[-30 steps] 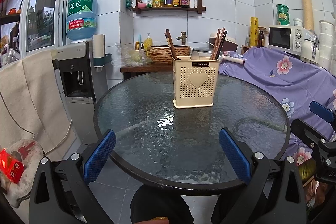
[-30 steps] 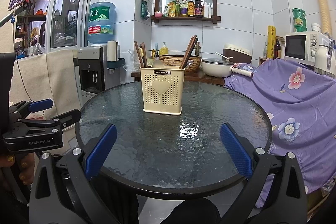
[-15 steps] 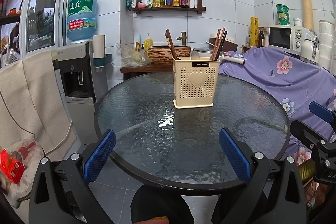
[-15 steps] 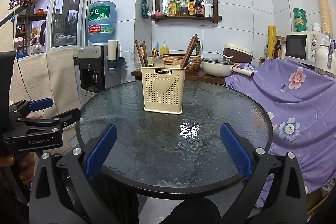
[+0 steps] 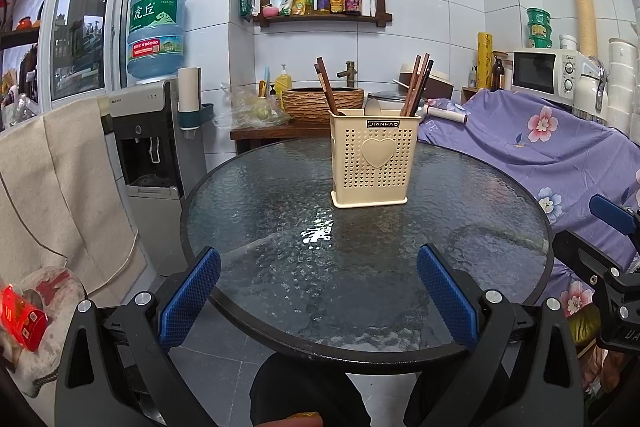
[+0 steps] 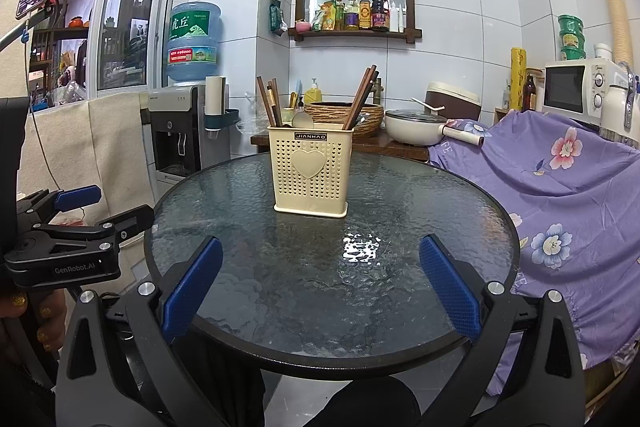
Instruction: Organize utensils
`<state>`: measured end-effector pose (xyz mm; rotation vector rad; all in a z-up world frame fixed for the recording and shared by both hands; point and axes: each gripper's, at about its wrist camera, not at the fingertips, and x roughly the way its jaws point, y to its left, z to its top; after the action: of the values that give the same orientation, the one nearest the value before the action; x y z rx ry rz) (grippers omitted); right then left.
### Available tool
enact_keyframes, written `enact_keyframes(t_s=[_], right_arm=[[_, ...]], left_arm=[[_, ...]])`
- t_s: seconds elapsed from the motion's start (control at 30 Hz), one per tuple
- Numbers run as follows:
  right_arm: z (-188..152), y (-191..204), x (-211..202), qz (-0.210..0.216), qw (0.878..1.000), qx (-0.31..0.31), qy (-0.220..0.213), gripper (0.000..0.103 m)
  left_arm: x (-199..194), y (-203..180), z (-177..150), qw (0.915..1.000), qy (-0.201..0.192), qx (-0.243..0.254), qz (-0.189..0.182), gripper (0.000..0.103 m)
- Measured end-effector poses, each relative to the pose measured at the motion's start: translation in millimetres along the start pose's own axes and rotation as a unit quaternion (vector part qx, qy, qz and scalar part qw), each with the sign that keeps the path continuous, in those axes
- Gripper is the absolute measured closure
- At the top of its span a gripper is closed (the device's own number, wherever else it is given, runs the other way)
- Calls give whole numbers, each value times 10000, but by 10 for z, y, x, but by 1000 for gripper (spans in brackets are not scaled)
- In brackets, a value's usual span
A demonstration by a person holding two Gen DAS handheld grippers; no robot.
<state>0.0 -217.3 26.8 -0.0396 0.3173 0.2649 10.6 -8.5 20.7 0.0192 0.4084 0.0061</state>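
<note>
A cream perforated utensil holder (image 5: 374,159) with a heart on its front stands upright on the round glass table (image 5: 280,227); it also shows in the right wrist view (image 6: 311,173). Brown chopsticks (image 5: 418,85) lean in its right side, more chopsticks (image 5: 326,87) in its left, and a spoon (image 5: 373,107) sits between them. My left gripper (image 5: 318,297) is open and empty at the table's near edge. My right gripper (image 6: 320,291) is open and empty at the near edge too. Each gripper shows at the side of the other's view.
A water dispenser (image 5: 156,139) stands left of the table. A purple floral cloth (image 5: 540,155) covers furniture at the right, with a microwave (image 5: 544,73) behind. A wooden side table (image 5: 276,133) with a woven basket (image 5: 322,103) and a pot (image 6: 414,131) stands behind.
</note>
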Motion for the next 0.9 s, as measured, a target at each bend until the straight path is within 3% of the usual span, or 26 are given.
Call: enact_keyframes(t_s=[0.9], right_arm=[[-9, 4, 16, 2, 10000, -6, 11, 6]], left_arm=[[2, -35, 11, 10000, 6, 8, -25, 6]])
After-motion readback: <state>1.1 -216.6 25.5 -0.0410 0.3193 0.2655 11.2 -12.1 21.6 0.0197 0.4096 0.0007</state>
